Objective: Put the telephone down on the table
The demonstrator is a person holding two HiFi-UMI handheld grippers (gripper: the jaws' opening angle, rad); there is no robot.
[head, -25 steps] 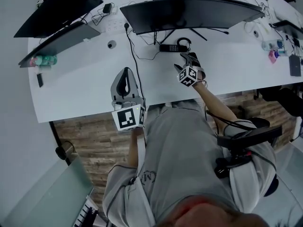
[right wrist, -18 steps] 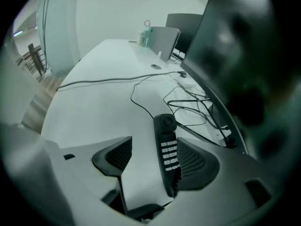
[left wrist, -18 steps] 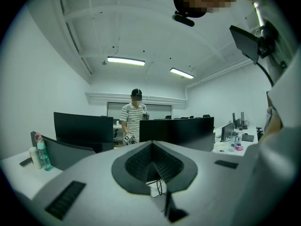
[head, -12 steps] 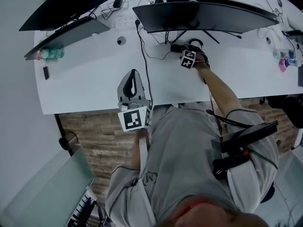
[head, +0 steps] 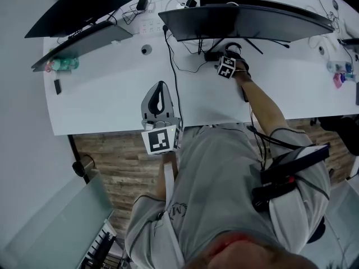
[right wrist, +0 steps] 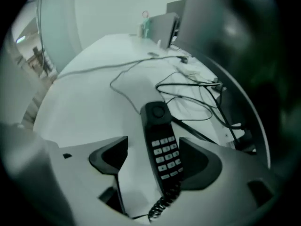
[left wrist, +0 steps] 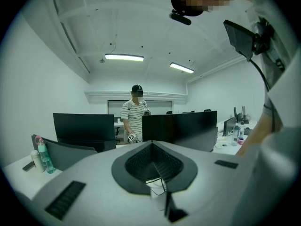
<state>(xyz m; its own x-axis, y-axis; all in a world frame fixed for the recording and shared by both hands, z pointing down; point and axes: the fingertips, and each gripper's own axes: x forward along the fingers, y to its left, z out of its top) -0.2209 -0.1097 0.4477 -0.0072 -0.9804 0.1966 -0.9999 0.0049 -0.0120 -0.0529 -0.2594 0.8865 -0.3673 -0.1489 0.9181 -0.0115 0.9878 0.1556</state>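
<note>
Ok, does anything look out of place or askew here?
Nothing stands out. The black corded telephone handset lies keypad-up on the white table between the right gripper's opening fingers; loose black cables sprawl beyond it, nothing spilled.

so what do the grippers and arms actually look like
The left gripper and right gripper: pale grey shells, dark jaw pads, each with a cube of black-and-white square markers. The right one's jaws are opening, telephone between them. Short grey T-shirt sleeves; a dark cable runs along the right arm.
</note>
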